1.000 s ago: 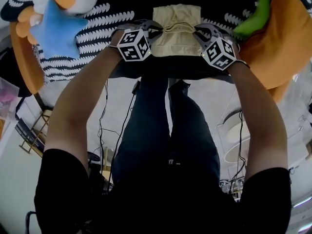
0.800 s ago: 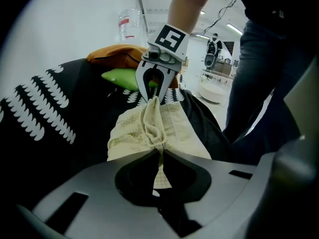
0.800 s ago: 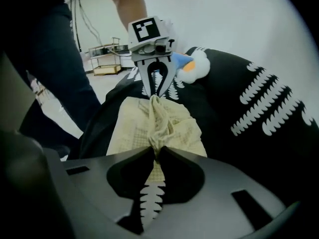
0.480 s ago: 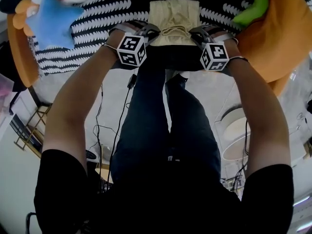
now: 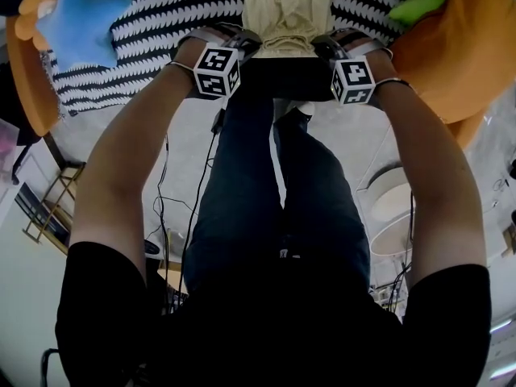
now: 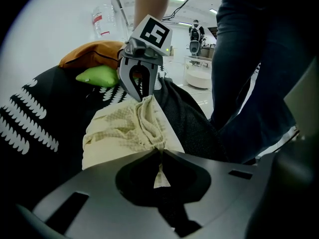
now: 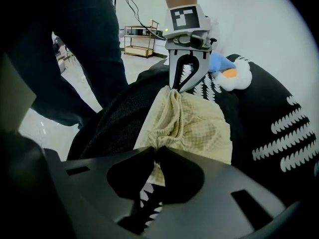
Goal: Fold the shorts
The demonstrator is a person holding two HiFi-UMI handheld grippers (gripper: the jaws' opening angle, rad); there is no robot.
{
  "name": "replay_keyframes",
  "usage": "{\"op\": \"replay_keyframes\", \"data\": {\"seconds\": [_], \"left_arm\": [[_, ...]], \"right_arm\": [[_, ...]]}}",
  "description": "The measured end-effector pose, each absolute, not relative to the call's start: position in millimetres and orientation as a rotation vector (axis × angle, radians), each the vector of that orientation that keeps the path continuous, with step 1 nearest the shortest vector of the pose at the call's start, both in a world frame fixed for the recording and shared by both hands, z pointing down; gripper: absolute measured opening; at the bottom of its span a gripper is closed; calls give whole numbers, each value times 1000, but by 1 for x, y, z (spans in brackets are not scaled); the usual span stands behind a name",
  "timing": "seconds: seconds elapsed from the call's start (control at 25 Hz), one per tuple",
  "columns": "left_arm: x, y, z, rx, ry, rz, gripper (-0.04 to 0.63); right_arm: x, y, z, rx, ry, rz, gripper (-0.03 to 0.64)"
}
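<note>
Cream checked shorts [image 5: 287, 16] lie bunched on a black cover with white leaf marks [image 5: 165, 18]. Both grippers hold the near waistband, one at each end. My left gripper [image 5: 251, 47] is shut on the shorts' left corner; in the left gripper view the cloth [image 6: 124, 131] is pinched between its dark jaws [image 6: 158, 154]. My right gripper [image 5: 324, 47] is shut on the right corner, and the fabric [image 7: 194, 121] gathers into its closed jaws [image 7: 156, 151]. Each gripper view shows the other gripper across the waistband: the right gripper [image 6: 143, 91] and the left gripper [image 7: 183, 81].
A blue star plush [image 5: 76, 27] lies at the far left on an orange cushion [image 5: 28, 79]. A second orange cushion [image 5: 451, 55] with a green plush [image 5: 421, 2] is at the right. The person's dark trouser legs [image 5: 274, 208] stand against the near edge.
Both grippers have moved away from the body, carrying the waistband with them. The shorts now sit higher in the head view, and both marker cubes have rolled.
</note>
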State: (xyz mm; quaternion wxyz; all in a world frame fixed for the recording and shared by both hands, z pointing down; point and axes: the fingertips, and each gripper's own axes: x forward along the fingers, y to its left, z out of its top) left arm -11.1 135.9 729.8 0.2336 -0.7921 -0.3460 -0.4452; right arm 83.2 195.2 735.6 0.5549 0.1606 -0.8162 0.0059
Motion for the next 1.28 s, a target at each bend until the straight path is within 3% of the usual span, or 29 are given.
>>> {"op": "replay_keyframes", "data": {"seconds": [0.6,0.8,1.28], "left_arm": [[-13,143,741,-2177,-919,-1280,41],[-9,139,736,-2196,-885,-1289,57],[-15,109,629,-2212,-785,-1377,78]], "right_arm": [[80,218,753,327,-1853,9,52],[84,219,750,340,-1833,40,102],[102,187,629,612,-1831,171,137]]}}
